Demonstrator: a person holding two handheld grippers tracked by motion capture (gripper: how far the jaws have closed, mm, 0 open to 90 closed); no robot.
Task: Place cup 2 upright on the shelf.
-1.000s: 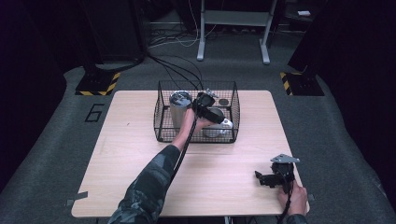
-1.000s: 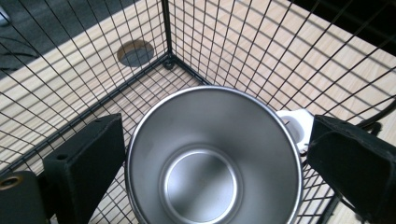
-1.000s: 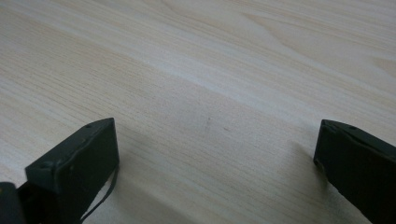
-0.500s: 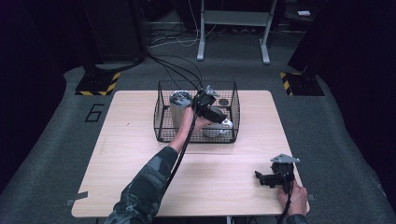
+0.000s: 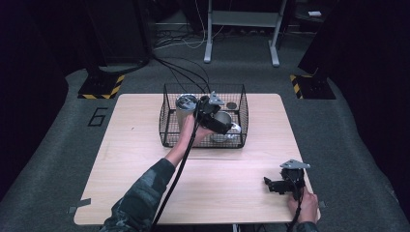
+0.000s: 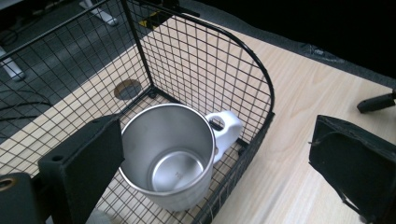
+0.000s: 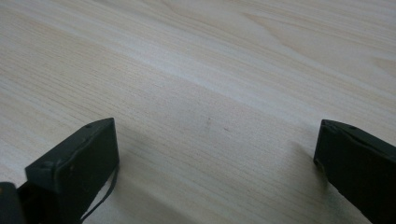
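A black wire basket [image 5: 163, 116] stands at the back middle of the wooden table [image 5: 135, 188]. Inside it are a tall steel tumbler [image 5: 185, 107] on the left and a steel mug [image 5: 227, 134] with a white handle on the right. My left gripper [image 5: 226, 124] hovers over the basket, open. In the left gripper view the mug [image 6: 170, 154] stands upright below the left gripper [image 6: 217, 130]. One jaw is beside its rim and the other is out past the basket wall [image 6: 210, 70]. My right gripper [image 5: 276, 185] rests open at the front right, with bare wood between the jaws of the right gripper [image 7: 215, 128].
A round dark hole [image 6: 127, 88] in the tabletop shows through the basket's far corner. Behind the table, on the floor, are stand legs [image 5: 208, 48], cables [image 5: 183, 72] and two yellow-and-black striped bases [image 5: 101, 87]. A hand and sleeve [image 5: 159, 179] reach across the table's middle.
The left gripper has shifted only slightly above the basket. The right gripper has not moved.
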